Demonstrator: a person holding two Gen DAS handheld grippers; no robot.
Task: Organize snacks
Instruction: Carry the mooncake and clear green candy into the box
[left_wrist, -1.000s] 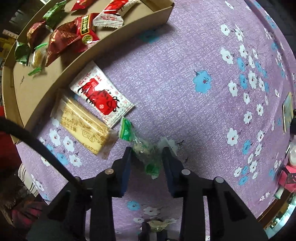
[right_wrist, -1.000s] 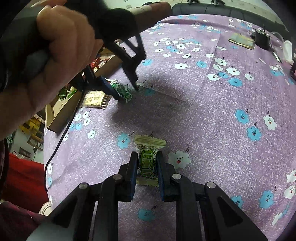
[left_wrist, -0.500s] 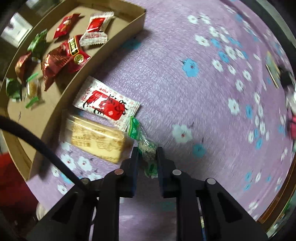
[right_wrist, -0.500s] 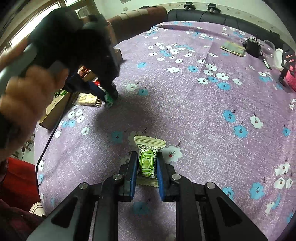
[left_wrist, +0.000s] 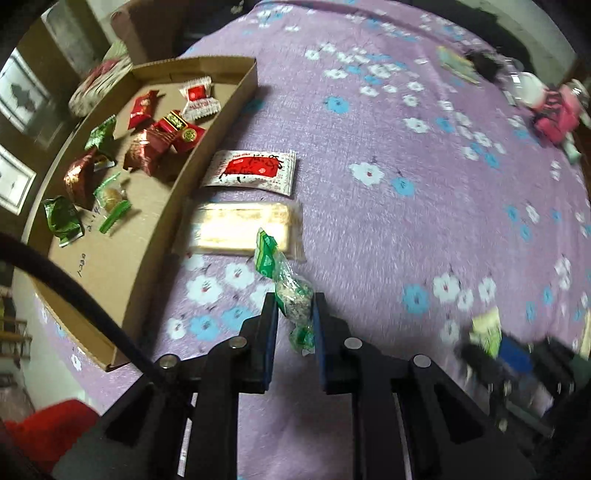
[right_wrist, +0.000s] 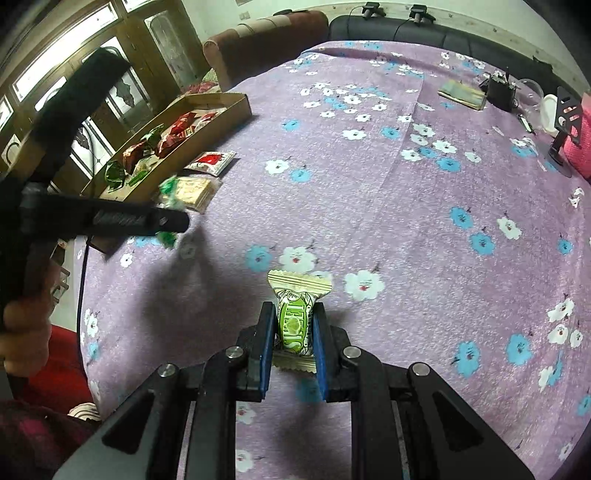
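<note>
The left tongs (left_wrist: 294, 314) were clamped on a clear twist-wrapped rice candy with green ends (left_wrist: 286, 291), lifted off the purple flowered cloth (left_wrist: 369, 229) that covered the counter. The right tongs (right_wrist: 294, 325) were clamped on a pale green and cream crimped-end candy packet (right_wrist: 295, 321), which looked raised just clear of the cloth.

Up and to the left of the left tongs lay the shallow brown cardboard tray (left_wrist: 236, 107) that already held red, maroon and green wrapped sweets. Between those tongs and the tray's near wall lay a flat yellow biscuit pack in clear film (left_wrist: 242, 229), with a white sachet printed in red (left_wrist: 255, 171) just beyond it.

The step in hand was probably carrying both candies to the tray. Done well, it called for a firm, steady squeeze on the slippery wrappers, enough height to clear the tray wall and the two packs lying beside it, and release only once each candy hung over bare cardboard. The left would best go first, being nearer, so the two tongs did not crowd each other.
</note>
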